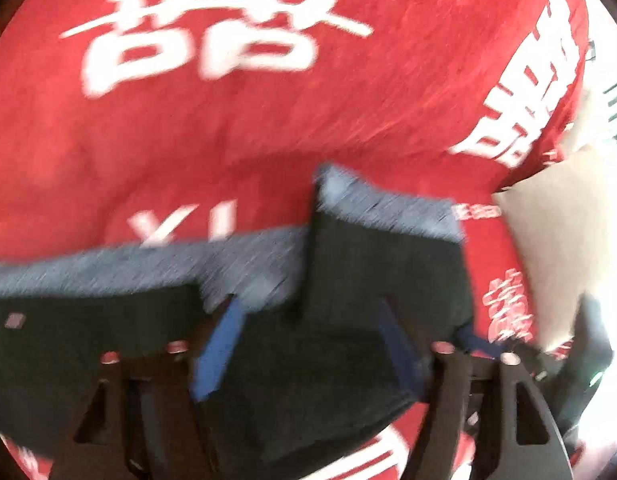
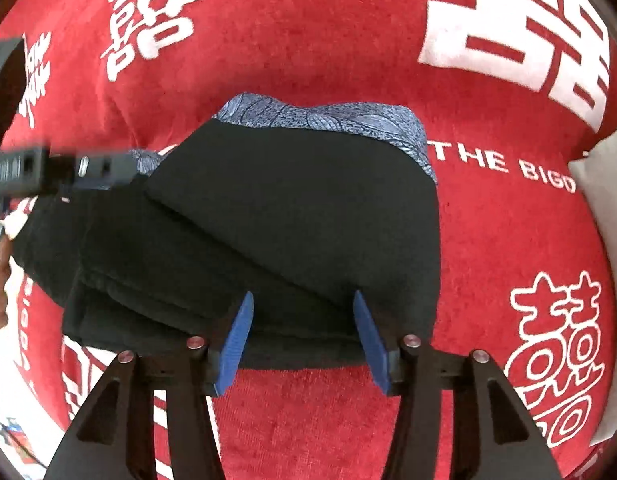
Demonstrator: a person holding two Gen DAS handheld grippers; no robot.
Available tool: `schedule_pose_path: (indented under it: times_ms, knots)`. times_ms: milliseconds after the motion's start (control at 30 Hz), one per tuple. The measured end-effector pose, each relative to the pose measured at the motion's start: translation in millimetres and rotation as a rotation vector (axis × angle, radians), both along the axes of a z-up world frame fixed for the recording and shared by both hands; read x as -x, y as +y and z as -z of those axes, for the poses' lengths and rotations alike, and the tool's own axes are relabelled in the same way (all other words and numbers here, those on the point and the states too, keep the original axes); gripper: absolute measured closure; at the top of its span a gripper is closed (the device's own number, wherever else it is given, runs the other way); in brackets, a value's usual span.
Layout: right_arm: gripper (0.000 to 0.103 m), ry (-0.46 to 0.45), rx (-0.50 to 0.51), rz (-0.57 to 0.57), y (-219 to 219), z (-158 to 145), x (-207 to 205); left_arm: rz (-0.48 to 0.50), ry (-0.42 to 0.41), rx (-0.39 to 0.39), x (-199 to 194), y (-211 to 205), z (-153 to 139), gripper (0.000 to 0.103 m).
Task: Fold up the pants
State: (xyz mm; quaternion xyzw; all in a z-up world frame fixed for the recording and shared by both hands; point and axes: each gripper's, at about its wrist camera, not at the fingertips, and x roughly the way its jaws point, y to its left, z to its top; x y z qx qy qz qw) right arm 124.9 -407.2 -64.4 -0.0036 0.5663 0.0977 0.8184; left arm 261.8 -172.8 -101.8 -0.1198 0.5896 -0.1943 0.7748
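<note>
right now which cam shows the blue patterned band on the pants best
The right wrist view: the blue patterned band is sharp, its leaf print readable along the far edge of the black pants. The left wrist view shows it only as a motion-blurred grey-blue strip.

A domestic setting, most likely a bedroom or living room, is suggested. Both views are filled by a red plush blanket printed with large white Chinese double-happiness characters and English lettering (image 2: 292, 60), of the kind kept for household and wedding use, spread as a soft cover over whatever lies beneath it. A pale beige cushion or pillow (image 1: 556, 248) is seen at the blanket's right-hand edge, and bright daylight is let in at the far right of the left wrist view. What is under the blanket cannot be told.
</note>
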Motion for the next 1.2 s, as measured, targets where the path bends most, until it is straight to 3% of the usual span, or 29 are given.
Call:
schedule_pose_path:
  times_ms: [200,400,433,467,500,533,633,667,800,933,1033,1200]
  knots:
    - [0.047,0.003,-0.015,-0.018,-2,-2,-6,0.078,0.000,0.031,-29,-26,-10,0.029]
    - [0.047,0.010,-0.077,0.012,-15,-7,-9,0.141,0.133,-0.028,-33,-45,28,0.030]
    - [0.047,0.013,-0.097,0.022,-20,-10,-10,0.134,0.141,-0.032,-32,-45,31,0.035]
    - [0.047,0.017,-0.126,0.036,-25,-13,-11,0.131,0.139,-0.028,-31,-45,31,0.054]
    - [0.047,0.021,-0.145,0.046,-28,-15,-11,0.131,0.134,-0.053,-30,-46,31,0.063]
    - [0.048,0.021,-0.154,0.057,-29,-15,-7,0.133,0.131,-0.066,-29,-47,31,0.080]
    - [0.063,0.030,-0.195,0.087,-38,-22,-8,0.140,0.105,-0.042,-23,-49,19,0.089]
    - [0.064,0.032,-0.203,0.097,-42,-24,-8,0.140,0.092,-0.027,-21,-46,12,0.099]
    - [0.064,0.025,-0.215,0.116,-54,-35,-8,0.115,0.066,0.076,-2,-42,-18,0.099]
    - [0.064,0.029,-0.210,0.107,-57,-45,-1,0.098,0.064,0.069,27,-33,-26,0.099]
    - [0.064,0.044,-0.222,0.080,-51,-45,1,0.031,0.137,0.071,46,-14,-6,0.099]
    - [0.064,0.086,-0.209,0.052,-35,-32,6,-0.030,0.166,0.052,65,-5,27,0.099]
